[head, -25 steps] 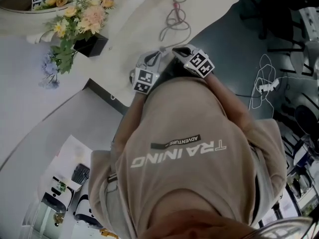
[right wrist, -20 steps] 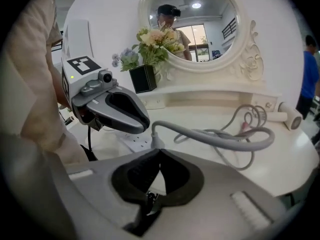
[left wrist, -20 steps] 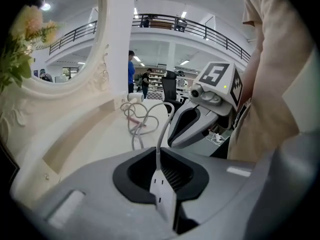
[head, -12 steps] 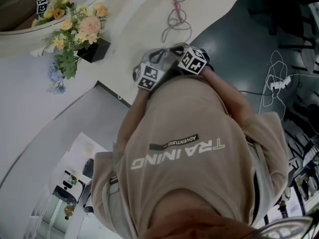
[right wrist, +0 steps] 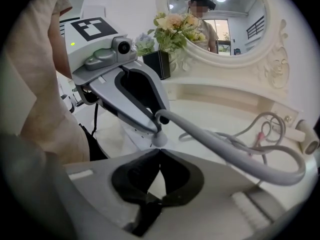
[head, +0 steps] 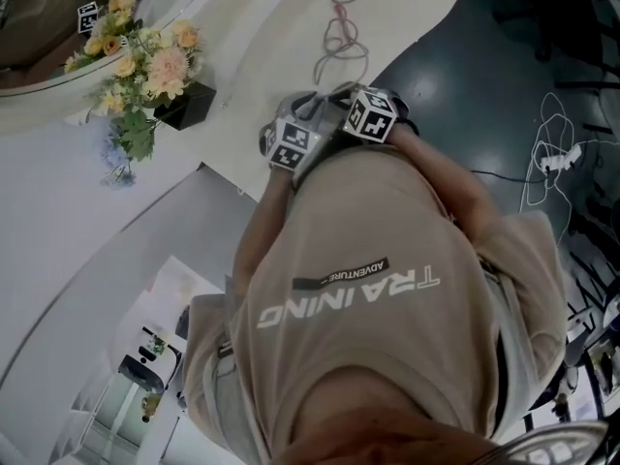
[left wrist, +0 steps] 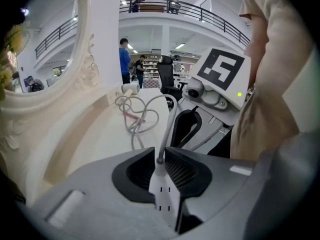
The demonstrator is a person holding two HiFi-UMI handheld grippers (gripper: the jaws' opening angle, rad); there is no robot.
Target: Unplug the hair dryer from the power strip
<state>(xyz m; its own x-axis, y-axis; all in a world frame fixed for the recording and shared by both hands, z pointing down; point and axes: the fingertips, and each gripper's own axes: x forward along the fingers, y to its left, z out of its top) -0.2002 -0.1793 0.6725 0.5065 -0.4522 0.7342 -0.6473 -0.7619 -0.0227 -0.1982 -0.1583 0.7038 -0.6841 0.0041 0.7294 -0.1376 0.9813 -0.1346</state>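
Note:
Both grippers are held close together at the near edge of the white vanity table (head: 262, 37), tips almost touching. My left gripper (left wrist: 162, 184) is shut on a narrow white power strip (left wrist: 163, 196) with paired slots. A grey cord (left wrist: 167, 129) rises from the strip toward the coils on the table. My right gripper (right wrist: 159, 153) is shut, tips meeting, on a white piece (right wrist: 152, 176) that looks like the plug. The thick grey cord (right wrist: 235, 151) sweeps off to the right. A white barrel (right wrist: 306, 140), possibly the hair dryer, lies at the far right.
A black vase of flowers (head: 145, 61) and an oval mirror (right wrist: 220, 19) stand at the table's back. Looped cables with a red tip (head: 341, 37) lie on the tabletop. More cords and a white strip (head: 557, 158) lie on the dark floor to the right.
The head view has shifted, so the flowers and table have slid left and up. Both grippers stay together at the table edge, still shut, and have barely moved.

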